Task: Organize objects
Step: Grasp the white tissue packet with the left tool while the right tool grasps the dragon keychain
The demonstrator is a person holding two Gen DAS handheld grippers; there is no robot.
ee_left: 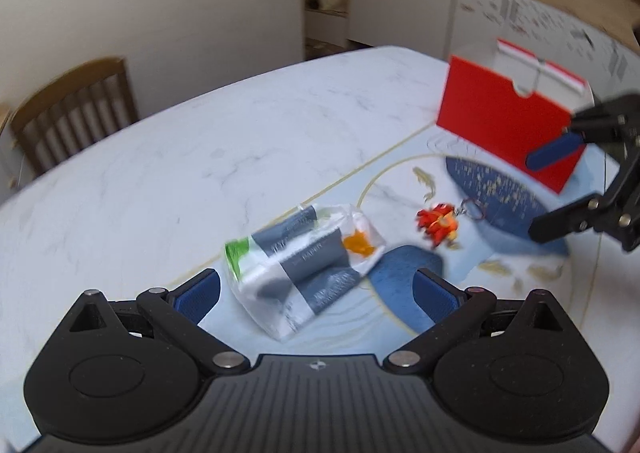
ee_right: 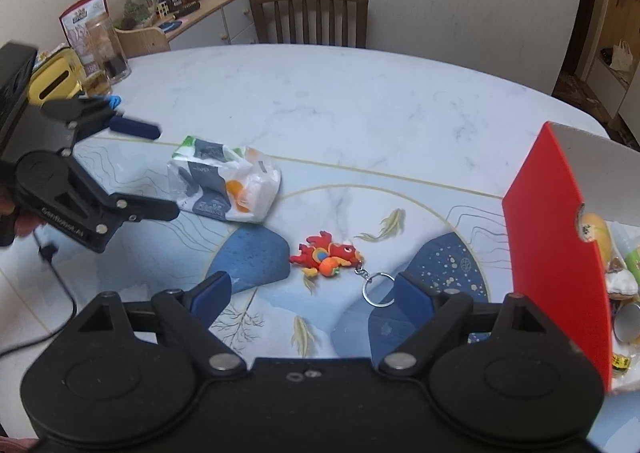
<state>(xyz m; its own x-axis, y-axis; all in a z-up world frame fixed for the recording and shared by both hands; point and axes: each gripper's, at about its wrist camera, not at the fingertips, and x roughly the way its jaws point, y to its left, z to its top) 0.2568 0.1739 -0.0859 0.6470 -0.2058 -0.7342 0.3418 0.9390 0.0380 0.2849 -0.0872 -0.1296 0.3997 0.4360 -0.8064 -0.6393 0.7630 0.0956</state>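
Both tools spread wide and empty — left tool [ee_left: 316,293] lined up on the tissue pack [ee_left: 304,257] at its 12 o'clock, right tool [ee_right: 312,297] over the dragon keychain [ee_right: 326,253], red box [ee_right: 560,245] at 3 o'clock — presumably where they'll go.

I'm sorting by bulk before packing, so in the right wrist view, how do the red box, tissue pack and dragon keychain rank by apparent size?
Largest to smallest as they look:
1. red box, though it is cut off by the frame edge and sits nearer the camera.
2. tissue pack.
3. dragon keychain, clearly the smallest.
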